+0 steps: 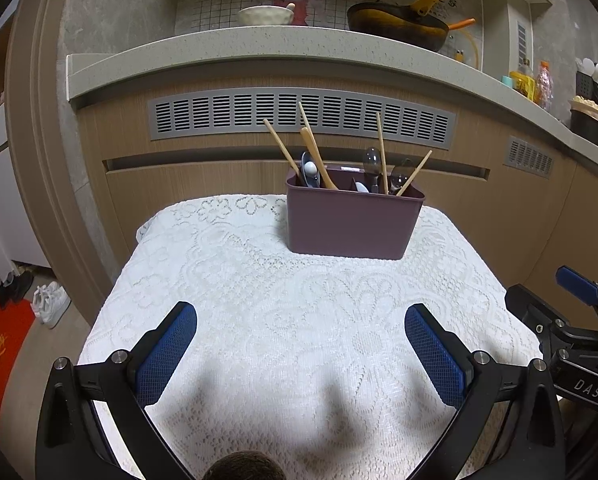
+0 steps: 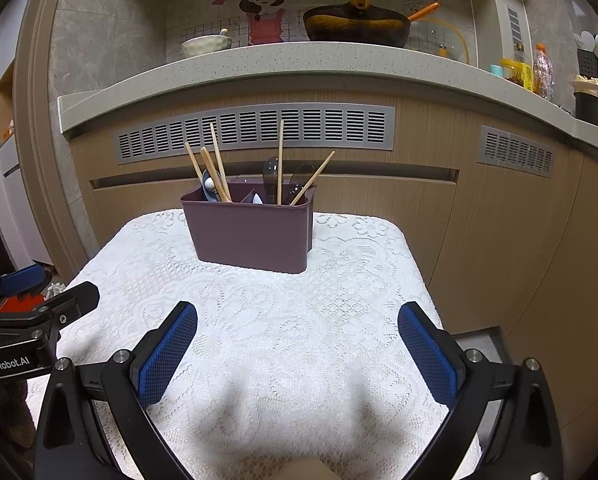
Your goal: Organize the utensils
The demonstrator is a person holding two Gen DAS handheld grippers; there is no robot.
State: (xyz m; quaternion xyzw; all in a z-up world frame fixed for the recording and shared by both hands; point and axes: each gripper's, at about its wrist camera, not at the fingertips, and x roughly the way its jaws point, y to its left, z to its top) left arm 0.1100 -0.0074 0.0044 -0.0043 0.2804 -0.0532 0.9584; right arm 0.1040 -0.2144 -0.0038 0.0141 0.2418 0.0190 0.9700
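Note:
A purple utensil holder (image 1: 351, 224) (image 2: 251, 236) stands at the far side of a small table with a white lace cloth (image 1: 291, 320) (image 2: 259, 320). It holds several wooden chopsticks (image 1: 382, 152) (image 2: 280, 160), a wooden spoon and some dark and white spoons (image 1: 310, 169) (image 2: 270, 172), spread over its compartments. My left gripper (image 1: 301, 320) is open and empty above the near part of the cloth. My right gripper (image 2: 298, 318) is open and empty too. Each gripper shows at the edge of the other's view.
Behind the table runs a wooden cabinet front with grey vents (image 1: 299, 116) under a speckled counter (image 1: 259, 44). On the counter are a bowl (image 1: 265, 15), a dark pan (image 1: 397, 24) and bottles (image 1: 533, 80). White shoes (image 1: 51, 300) lie on the floor at left.

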